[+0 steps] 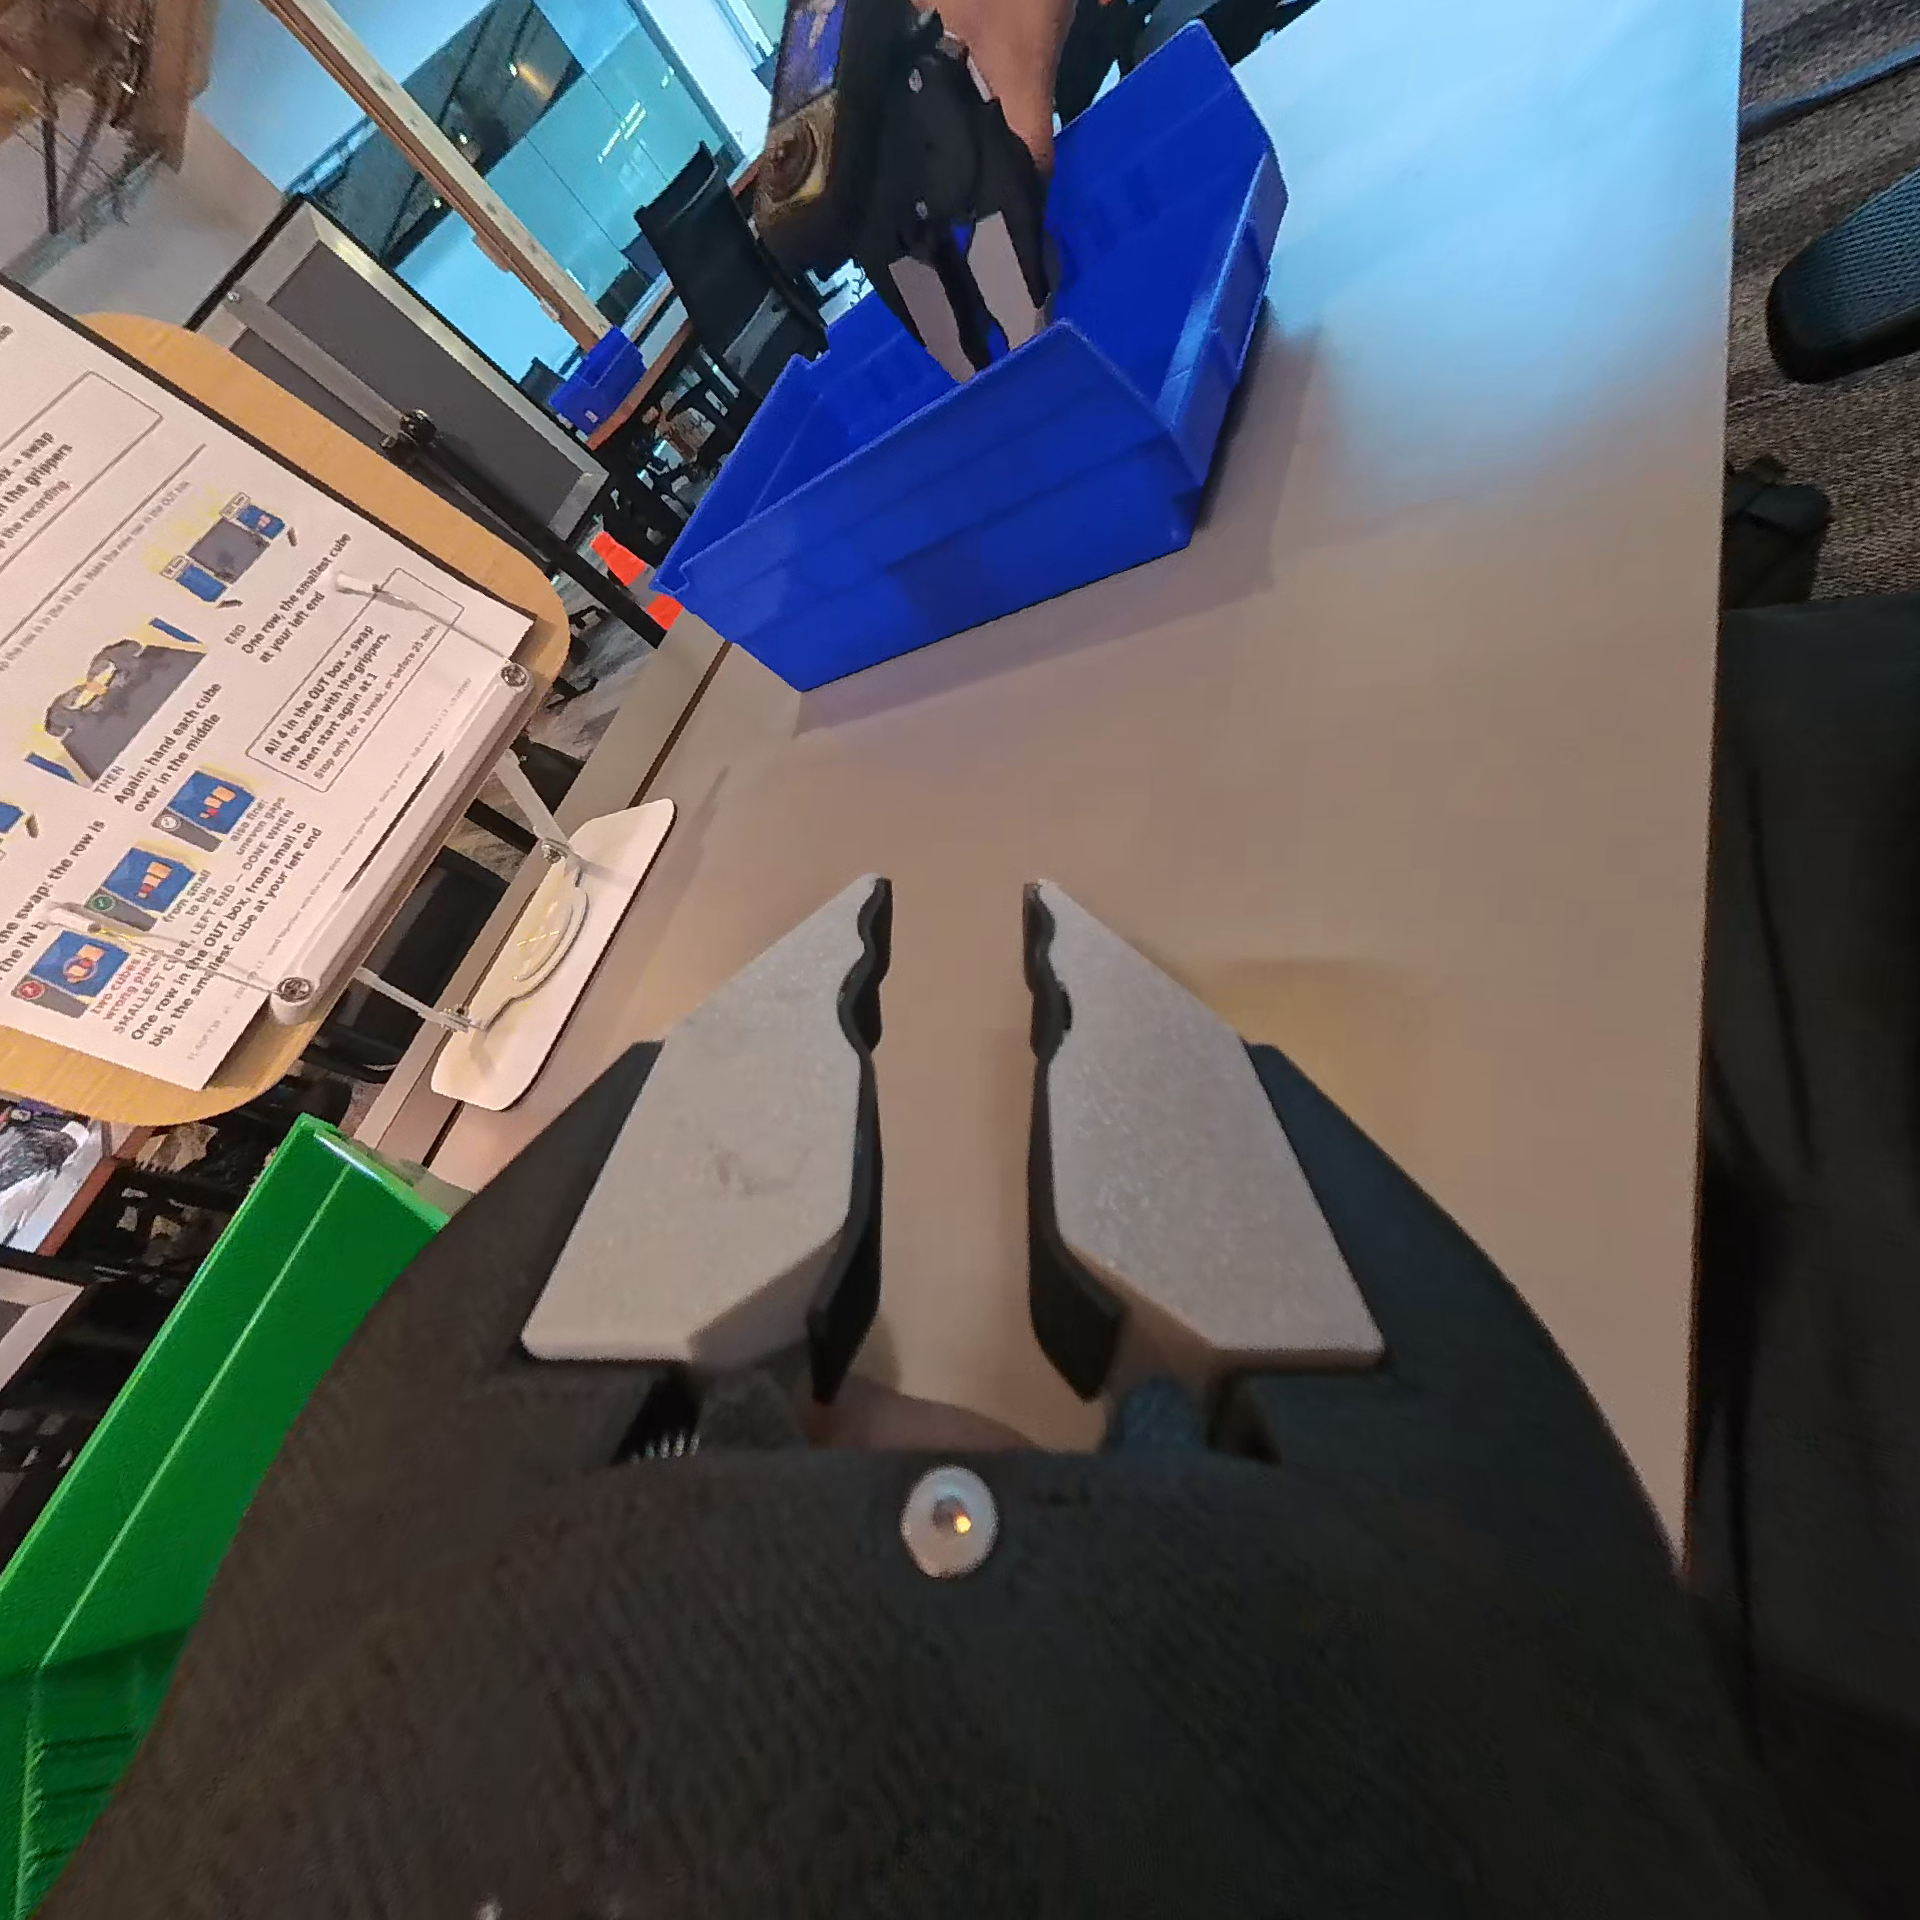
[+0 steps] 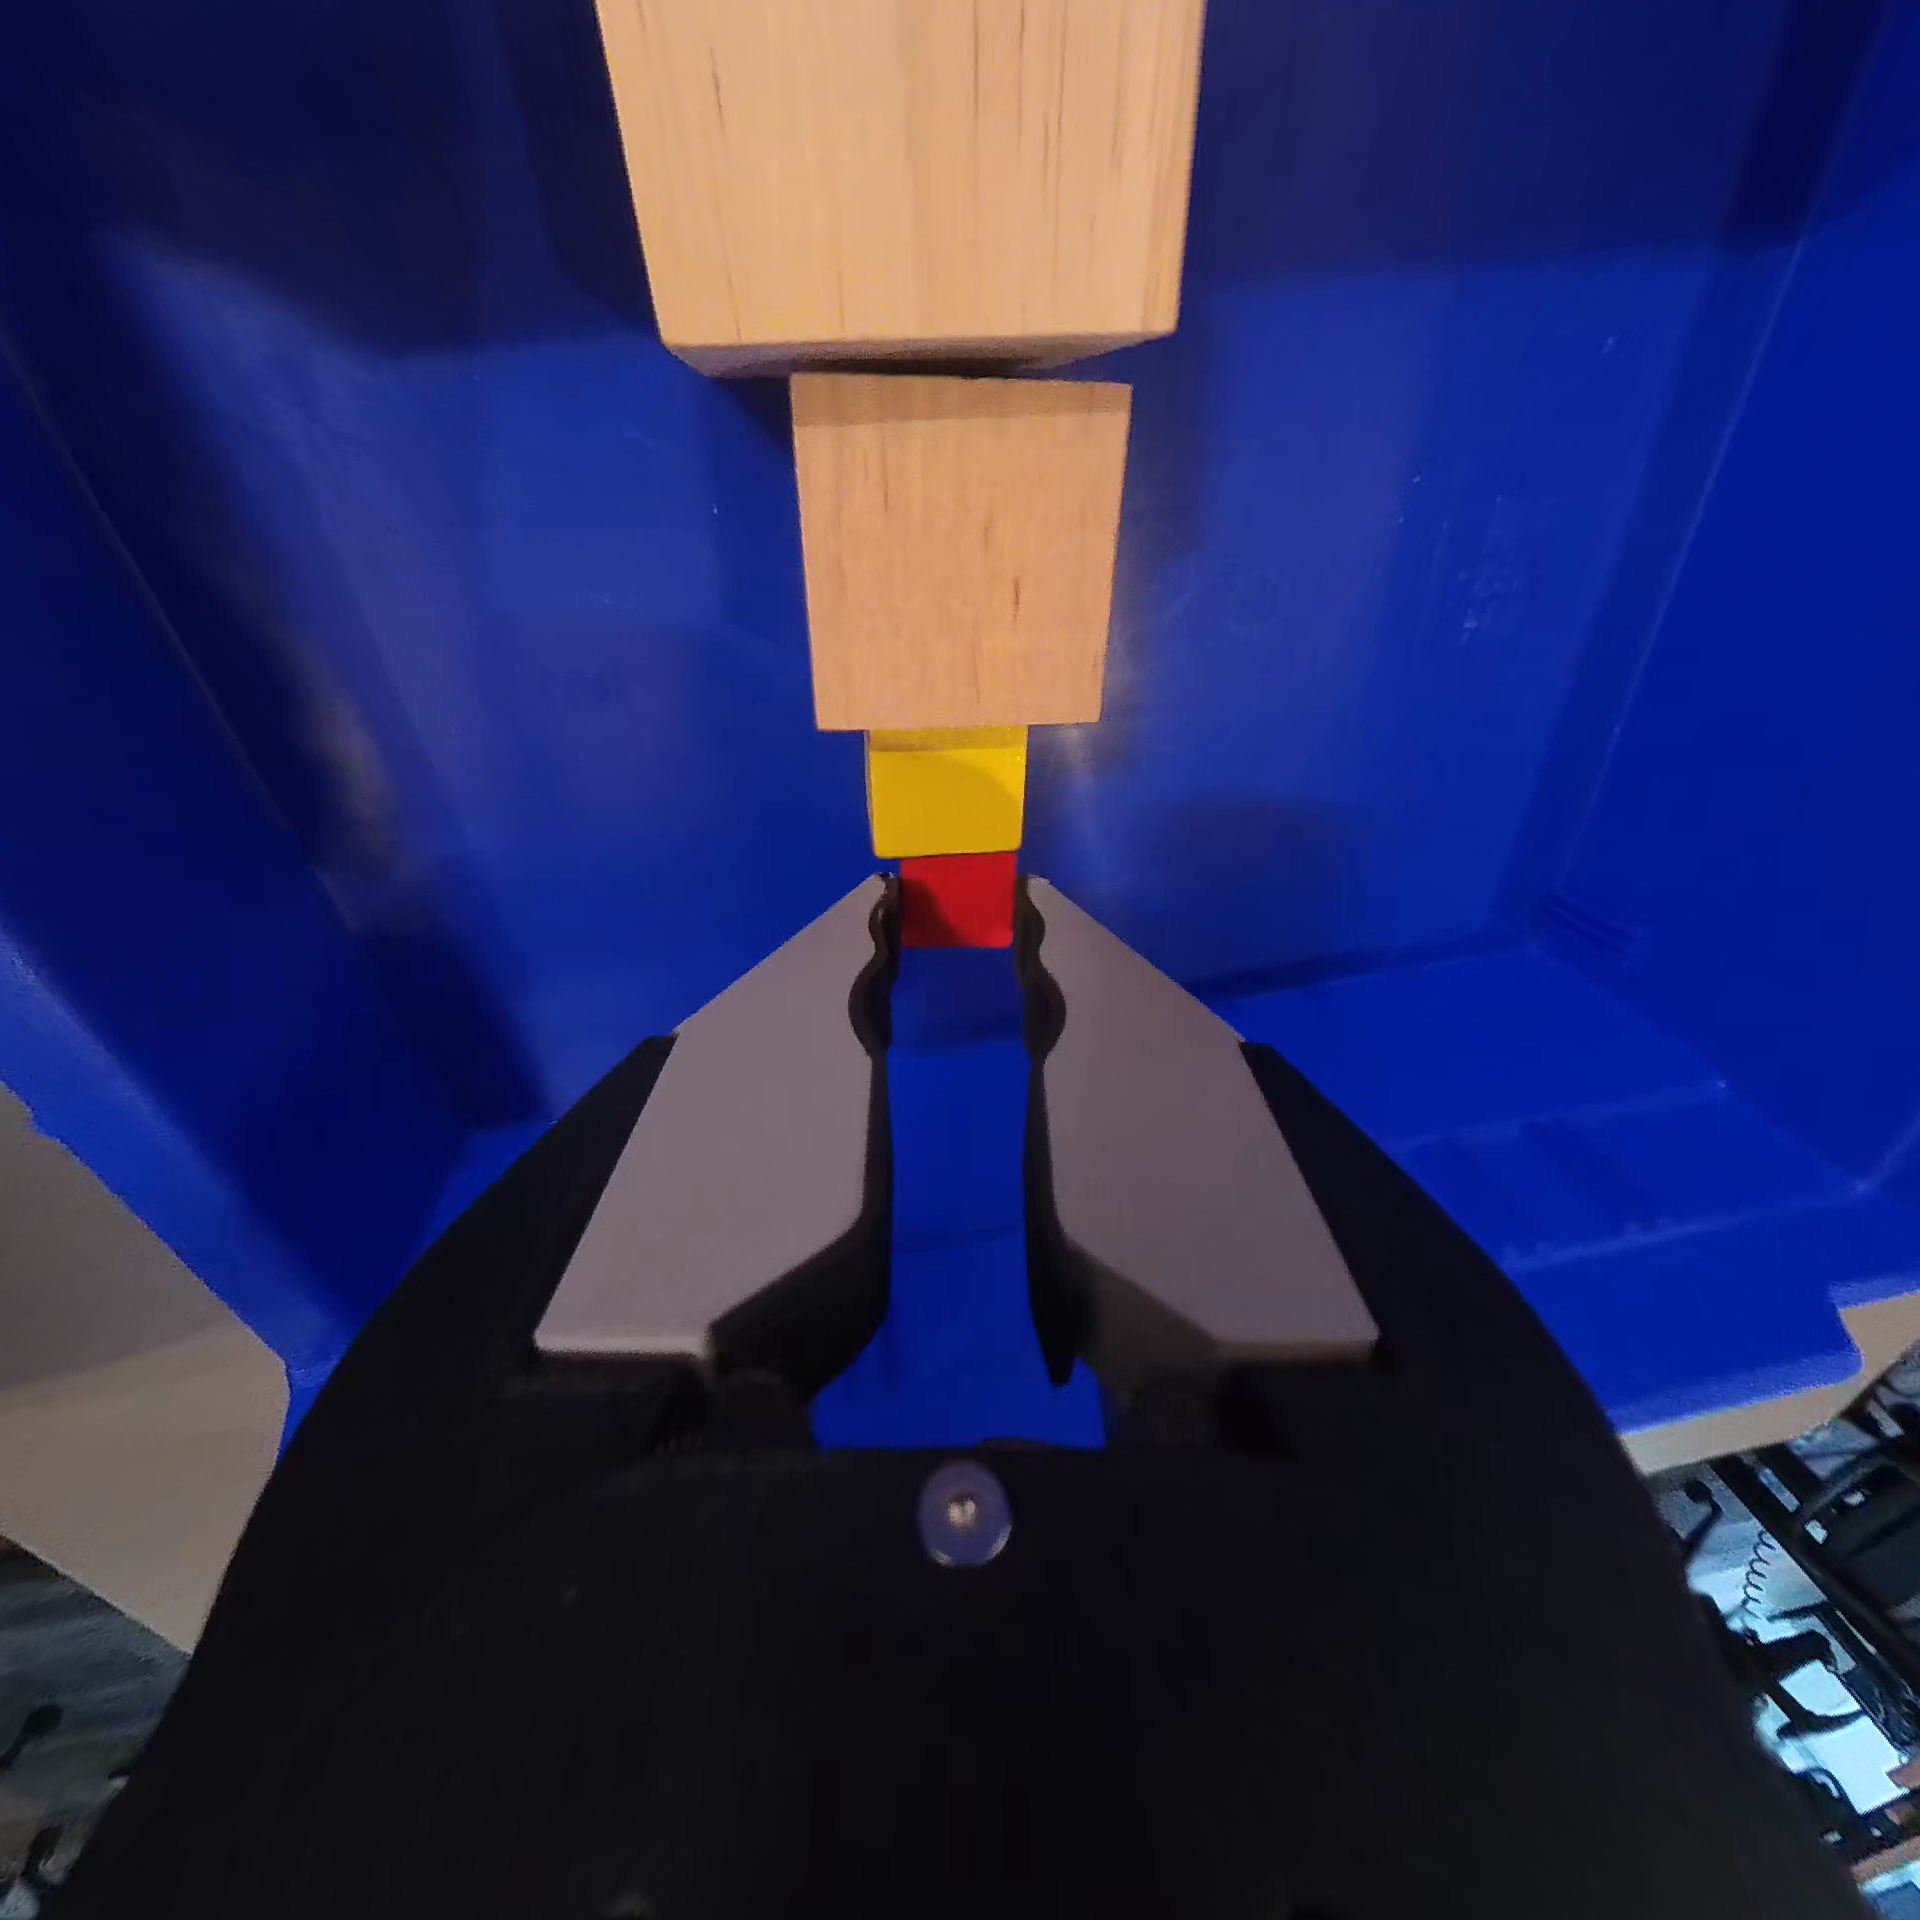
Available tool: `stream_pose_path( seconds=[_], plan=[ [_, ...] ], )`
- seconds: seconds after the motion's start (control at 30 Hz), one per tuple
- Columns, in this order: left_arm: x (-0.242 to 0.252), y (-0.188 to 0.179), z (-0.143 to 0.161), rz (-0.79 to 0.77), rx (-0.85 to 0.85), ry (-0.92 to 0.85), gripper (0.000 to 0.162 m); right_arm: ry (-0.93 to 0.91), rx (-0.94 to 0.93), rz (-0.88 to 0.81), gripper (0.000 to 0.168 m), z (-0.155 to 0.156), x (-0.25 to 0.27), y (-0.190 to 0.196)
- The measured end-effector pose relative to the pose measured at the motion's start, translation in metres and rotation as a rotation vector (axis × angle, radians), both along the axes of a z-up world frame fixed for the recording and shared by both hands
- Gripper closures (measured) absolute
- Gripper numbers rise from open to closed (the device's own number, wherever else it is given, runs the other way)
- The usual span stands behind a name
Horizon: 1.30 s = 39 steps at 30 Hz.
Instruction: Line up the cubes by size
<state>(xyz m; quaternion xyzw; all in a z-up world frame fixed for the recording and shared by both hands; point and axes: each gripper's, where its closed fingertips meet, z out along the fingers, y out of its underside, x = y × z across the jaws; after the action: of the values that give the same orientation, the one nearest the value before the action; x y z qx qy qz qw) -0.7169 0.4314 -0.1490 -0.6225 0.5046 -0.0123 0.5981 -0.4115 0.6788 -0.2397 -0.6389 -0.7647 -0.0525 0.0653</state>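
Note:
In the right wrist view, several cubes lie in a straight row on the floor of a blue bin (image 2: 416,623): a large wooden cube (image 2: 904,166) farthest away, a smaller wooden cube (image 2: 956,551), a yellow cube (image 2: 945,800), then a small red cube (image 2: 956,909) nearest me. My right gripper (image 2: 956,888) has its fingertips on both sides of the red cube, pads against it. In the left wrist view my left gripper (image 1: 956,894) hovers over the grey table (image 1: 1351,831), slightly open and empty. The right gripper (image 1: 977,312) shows far off, reaching into the blue bin (image 1: 935,540).
A green box (image 1: 208,1403) stands close on the left of my left gripper. An instruction sheet on a stand (image 1: 208,727) sits at the table's left edge. A person's hand holds the right gripper. An office chair (image 1: 1849,281) is beyond the right edge.

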Motion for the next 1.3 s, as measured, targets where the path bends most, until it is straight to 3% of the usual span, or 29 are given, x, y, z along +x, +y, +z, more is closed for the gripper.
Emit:
stream_pose_path(
  seconds=[0.07, 0.17, 0.27, 0.4, 0.5, 0.6, 0.73, 0.77, 0.83, 0.93, 1.03, 1.1, 1.13, 1.2, 1.27, 1.3],
  plan=[
    [0.0, 0.0, 0.0, 0.001, -0.001, 0.0, 0.14, -0.032, 0.013, 0.001, 0.148, -0.003, 0.003, 0.002],
    [0.0, 0.0, 0.001, 0.003, -0.004, -0.002, 0.137, -0.037, 0.019, -0.023, 0.127, -0.002, 0.003, 0.004],
    [-0.004, 0.001, 0.002, 0.029, -0.02, -0.014, 0.123, -0.022, 0.029, -0.056, 0.112, 0.006, 0.006, 0.006],
    [-0.024, 0.008, 0.012, 0.172, -0.043, -0.088, 0.102, 0.135, 0.054, -0.123, 0.102, 0.043, 0.001, -0.001],
    [-0.062, 0.013, 0.014, 0.408, -0.07, -0.15, 0.1, 0.347, 0.025, -0.178, 0.093, 0.077, -0.014, -0.035],
    [-0.09, -0.004, -0.011, 0.564, -0.19, -0.19, 0.096, 0.571, -0.016, -0.169, 0.084, 0.096, -0.033, -0.095],
    [-0.124, -0.033, -0.053, 0.691, -0.247, 0.012, 0.105, 0.668, 0.019, -0.167, 0.092, 0.071, -0.042, -0.162],
    [-0.131, -0.035, -0.059, 0.695, -0.262, 0.082, 0.107, 0.649, 0.056, -0.193, 0.096, 0.059, -0.041, -0.168],
    [-0.139, -0.031, -0.059, 0.649, -0.288, 0.205, 0.109, 0.583, 0.083, -0.226, 0.083, 0.035, -0.043, -0.179],
    [-0.147, -0.015, -0.053, 0.53, -0.39, 0.318, 0.112, 0.453, 0.193, -0.21, 0.078, 0.018, -0.043, -0.172],
    [-0.161, -0.001, -0.066, 0.396, -0.506, 0.539, 0.105, 0.377, 0.206, -0.145, 0.096, 0.014, -0.048, -0.157],
    [-0.174, 0.011, -0.082, 0.385, -0.572, 0.664, 0.099, 0.305, 0.149, -0.131, 0.102, 0.004, -0.049, -0.148],
    [-0.179, 0.019, -0.089, 0.394, -0.59, 0.706, 0.103, 0.265, 0.121, -0.13, 0.108, -0.002, -0.049, -0.145],
    [-0.182, 0.033, -0.097, 0.402, -0.589, 0.749, 0.134, 0.235, 0.08, -0.138, 0.122, -0.008, -0.053, -0.14],
    [-0.173, 0.044, -0.096, 0.4, -0.561, 0.715, 0.135, 0.231, 0.104, -0.137, 0.142, -0.006, -0.053, -0.132],
    [-0.17, 0.047, -0.095, 0.406, -0.539, 0.709, 0.135, 0.237, 0.107, -0.133, 0.143, -0.006, -0.053, -0.133]
  ],
)
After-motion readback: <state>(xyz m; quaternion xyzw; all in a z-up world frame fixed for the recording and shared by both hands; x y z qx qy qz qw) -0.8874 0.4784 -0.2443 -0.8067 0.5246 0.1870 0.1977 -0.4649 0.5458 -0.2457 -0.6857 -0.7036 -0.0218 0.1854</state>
